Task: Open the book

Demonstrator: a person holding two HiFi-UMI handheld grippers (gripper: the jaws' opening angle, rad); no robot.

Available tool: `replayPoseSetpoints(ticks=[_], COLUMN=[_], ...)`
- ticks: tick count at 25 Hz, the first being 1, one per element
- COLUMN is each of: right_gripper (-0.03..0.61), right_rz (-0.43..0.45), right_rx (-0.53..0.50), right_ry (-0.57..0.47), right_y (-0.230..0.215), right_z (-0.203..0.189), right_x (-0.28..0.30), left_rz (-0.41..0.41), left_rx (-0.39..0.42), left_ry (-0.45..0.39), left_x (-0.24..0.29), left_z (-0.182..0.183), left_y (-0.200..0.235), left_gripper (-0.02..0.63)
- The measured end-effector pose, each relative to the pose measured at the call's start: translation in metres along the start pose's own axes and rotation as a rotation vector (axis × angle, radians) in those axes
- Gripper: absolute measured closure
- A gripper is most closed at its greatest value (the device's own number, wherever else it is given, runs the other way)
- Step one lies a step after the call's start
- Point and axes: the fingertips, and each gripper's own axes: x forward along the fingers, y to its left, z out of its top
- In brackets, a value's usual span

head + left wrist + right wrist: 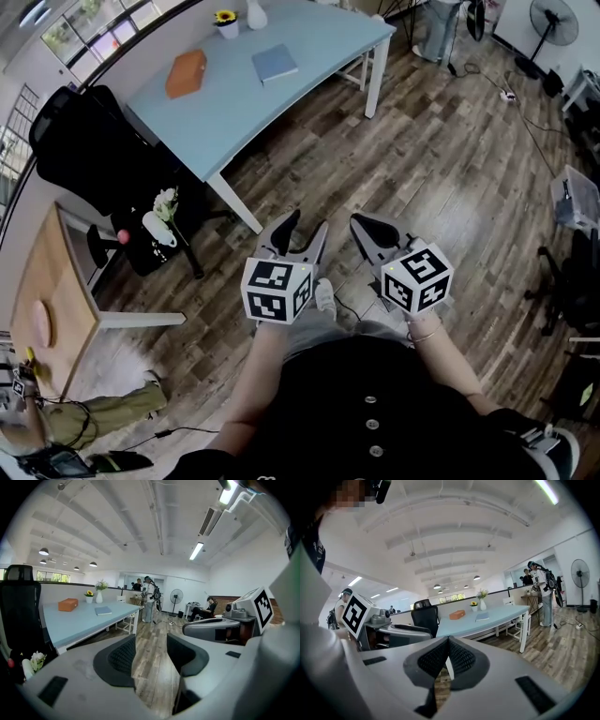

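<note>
Fingers [123,656] of the left gripper [151,639] stand wide apart, with only floor showing between their ridged black pads, so it holds nothing. The fingers of the right gripper [448,641] are pressed together tip to tip, with nothing caught between them. In the head view the 2 grippers sit side by side, near the person's body and over the grey-brown wooden plank floor [450,169]. The left gripper [307,223] is on the left and the right gripper [367,227] just beside it, both aimed toward the far table.

The task's thing, a thin blue-grey rectangular book [275,63], lies flat on the long pale-blue table with white legs [234,112], far from the grippers and toward the table's right end. It looks closed, cover up. To its left on the same top rests an orange box [186,73]. At the far edge stand a small white pot with a yellow flower [225,21] and a white vase [255,13]. A black office chair [75,141] stands left of the table.

As I judge it, nothing of the task is done: the book is untouched and well apart from both grippers. What is left is to walk up to the table, bring 1 gripper to the cover's free edge, perhaps steady the book with the other, and swing the cover over. The right gripper would first have to part its fingers to pinch anything
</note>
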Motion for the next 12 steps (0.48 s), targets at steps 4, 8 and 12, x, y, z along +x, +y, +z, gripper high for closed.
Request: replayPoseSetpoints(ticks=[4,8,12], right_gripper=[0.577,0.577,0.577], right_rz=[-0.003,-0.010,-0.025], right_rx=[-0.004,-0.007,-0.001], right_ry=[0.003,-0.004,-0.004], right_y=[-0.013,-0.024,-0.033], right_z=[0.014,0.028,0.036], right_x=[0.036,0.068,0.093], left_rz=[-0.030,-0.056,-0.082], left_rx=[0.000,0.010,0.013], left_ry=[0.001,0.000,0.011], left_x=[0.022,0.042,0.060], left_z=[0.015,0.030,0.038], left_y=[0.028,0.054,0.075], left_gripper=[0.424,0.425,0.423])
